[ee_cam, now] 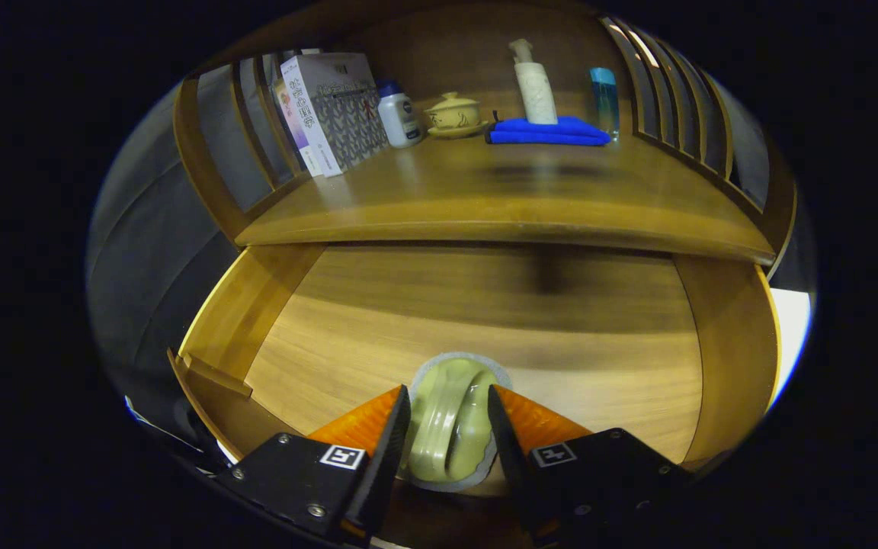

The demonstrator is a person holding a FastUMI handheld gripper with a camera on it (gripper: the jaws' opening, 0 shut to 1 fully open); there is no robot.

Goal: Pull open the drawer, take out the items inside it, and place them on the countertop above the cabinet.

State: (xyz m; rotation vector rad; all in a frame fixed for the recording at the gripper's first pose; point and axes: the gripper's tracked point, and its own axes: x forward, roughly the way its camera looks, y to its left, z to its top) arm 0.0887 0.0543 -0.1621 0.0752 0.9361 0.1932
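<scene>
spanning the view, one wooden surface [500, 206] carries one boxed book [328, 107], one folded blue cloth [546, 131], one cream pump bottle [534, 84] standing on that cloth, one lidded cup [452, 114], one white bottle [398, 114] and one blue bottle [604, 95]. below it one drawer [485, 320] stands open. the claw [450, 427] grips one green sealed packet [454, 419] over the drawer's front, long axis running away from the fingers.

The wooden counter [500, 206] carries a row of things along its back: a patterned gift bag [340, 107] with a book [296, 126] leaning against it, a white lotion bottle [398, 114], a yellowish lidded ceramic pot [452, 114] and a folded blue cloth [549, 131]. A white pump bottle [534, 88] stands on the cloth, and a blue-capped clear bottle [604, 99] stands just beside it.

Below, the open drawer [485, 328] holds a green packet [450, 427] on its wooden floor, lying between the jaws, whose fingers press its two sides.
</scene>
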